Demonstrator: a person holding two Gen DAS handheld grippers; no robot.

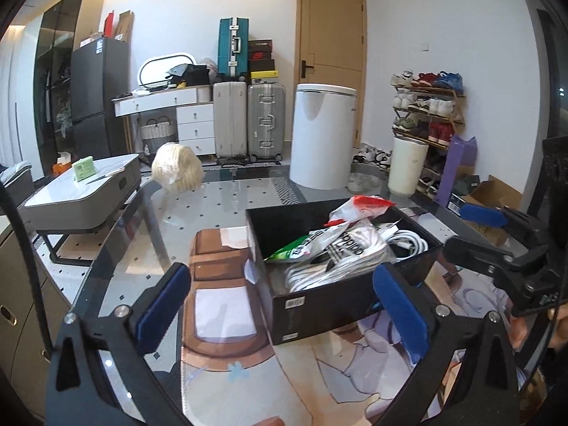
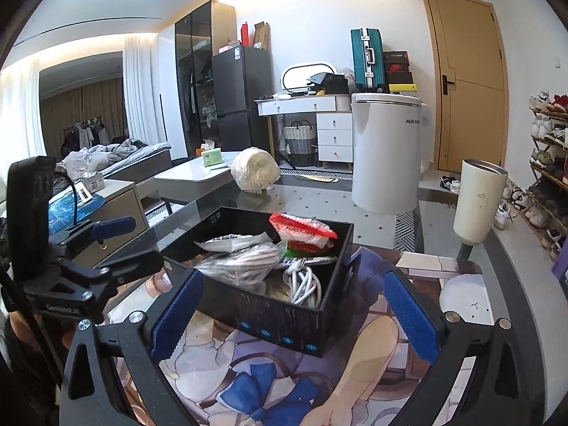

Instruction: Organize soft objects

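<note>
Only seen from the left wrist: a purple bag [image 1: 458, 167] by the shoe rack [image 1: 427, 113] and two upright silver suitcases [image 1: 248, 122] against the far wall; only seen from the right wrist: an unmade bed [image 2: 117, 158] and a curtained window behind it. Visible in both: a pale bundle of fibre [image 1: 177, 172] on the far part of the glass tabletop [image 1: 220, 195], a cream tumbler [image 2: 477, 200] near its edge, and a tall white appliance [image 2: 387, 152] on the floor beyond. Spread wide and released, left tool [image 1: 289, 293], with nothing pressed by its blue pads; one pad overlaps the near wall of the black box [image 1: 319, 301] in the view, contact not clear. Likewise wide apart and empty, right tool [image 2: 300, 310], its pads to either side of the box in the view, touching nothing. Resting on a printed mat [image 2: 269, 383] on the tabletop, the box, open-topped. Inside it: a red-and-white plastic packet [image 2: 301, 227], a green packet [image 1: 287, 250], a bagged white garment with black stripes [image 1: 340, 252], and a coiled white cable [image 2: 305, 285], all piled loosely together.
</note>
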